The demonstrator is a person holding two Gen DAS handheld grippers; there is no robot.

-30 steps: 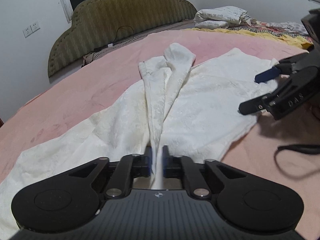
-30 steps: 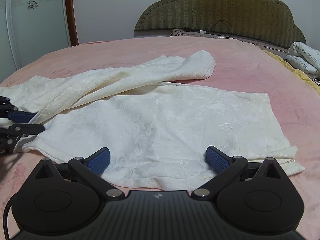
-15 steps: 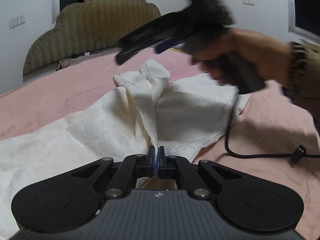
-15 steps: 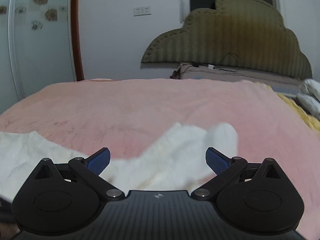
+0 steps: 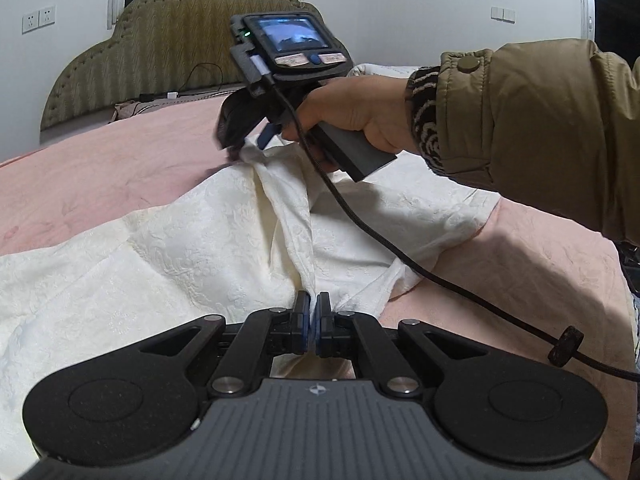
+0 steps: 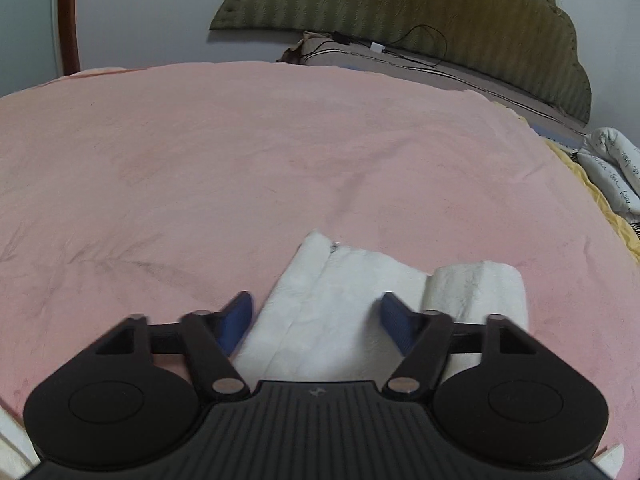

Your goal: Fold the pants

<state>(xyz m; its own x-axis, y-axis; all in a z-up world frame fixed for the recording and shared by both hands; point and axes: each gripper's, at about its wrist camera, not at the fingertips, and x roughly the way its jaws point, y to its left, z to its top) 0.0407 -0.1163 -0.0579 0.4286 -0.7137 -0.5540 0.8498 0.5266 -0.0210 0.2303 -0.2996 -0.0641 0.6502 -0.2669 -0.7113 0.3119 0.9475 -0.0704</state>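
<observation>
Cream-white pants (image 5: 192,248) lie spread on a pink bedsheet (image 5: 100,184). One ridge of fabric runs from my left gripper (image 5: 313,304), which is shut on it, up to the far end of the pants. There my right gripper (image 5: 248,148), held by a hand (image 5: 360,116) in an olive sleeve, points down onto the cloth. In the right wrist view the folded end of the pants (image 6: 340,280) lies between the blue pads of my right gripper (image 6: 316,312). Its jaws are closing and the pads stand apart beside the cloth.
The right gripper's black cable (image 5: 400,256) trails over the pants and off to the right. An olive padded headboard (image 6: 440,20) with a charger lead stands at the back. Folded bedding (image 6: 612,172) and a yellow blanket lie at the bed's right edge.
My right gripper swept from the near right edge of the pants to their far end, and its jaws have narrowed around the cloth. The left gripper kept its pinch and turned slightly.
</observation>
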